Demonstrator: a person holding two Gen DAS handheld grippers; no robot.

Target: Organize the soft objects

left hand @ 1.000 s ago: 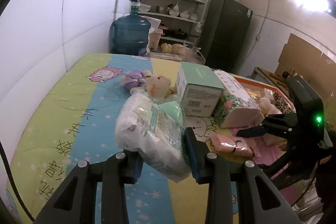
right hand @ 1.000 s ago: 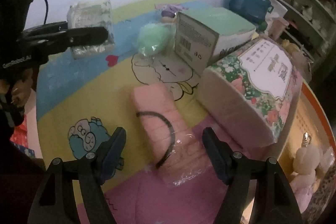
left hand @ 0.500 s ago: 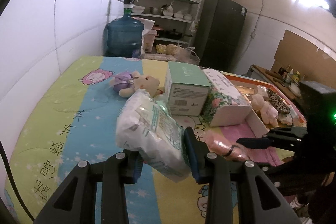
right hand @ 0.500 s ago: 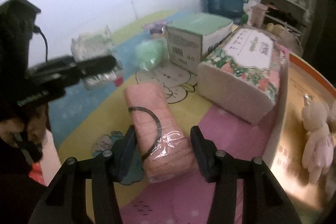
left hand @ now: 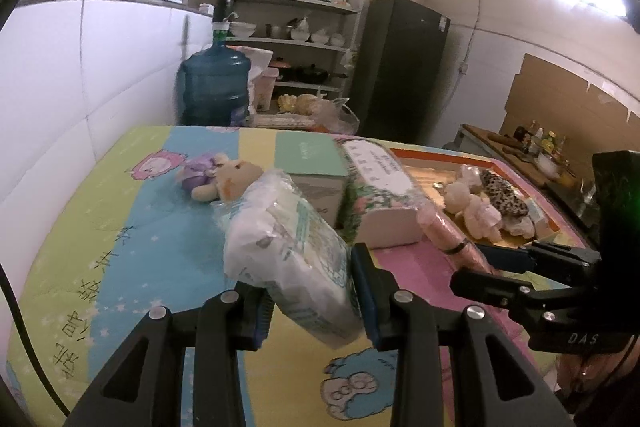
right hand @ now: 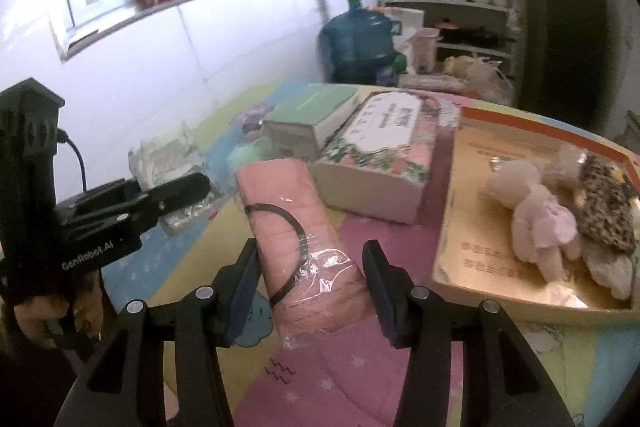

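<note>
My left gripper (left hand: 312,291) is shut on a white plastic pack of tissues (left hand: 292,247) and holds it above the cartoon mat (left hand: 120,227). My right gripper (right hand: 308,283) is shut on a pink pack of face masks (right hand: 300,235) with a black band, lifted off the mat. The right gripper and pink pack also show in the left wrist view (left hand: 452,239). The left gripper and its white pack show in the right wrist view (right hand: 172,163). An orange-rimmed tray (right hand: 472,187) at the right holds a pink plush toy (right hand: 540,223) and a leopard-print soft item (right hand: 608,211).
A floral tissue pack (right hand: 384,151) and a green-topped box (right hand: 316,119) stand mid-mat. A tan plush with a purple toy (left hand: 224,179) lies behind them, a green puff (right hand: 248,155) nearby. A water jug (left hand: 216,87), shelves (left hand: 296,39) and a dark fridge (left hand: 400,71) stand beyond.
My right gripper closed on the pink pack and lifted it off the mat. Both grippers rose and drew back, each carrying its pack.
</note>
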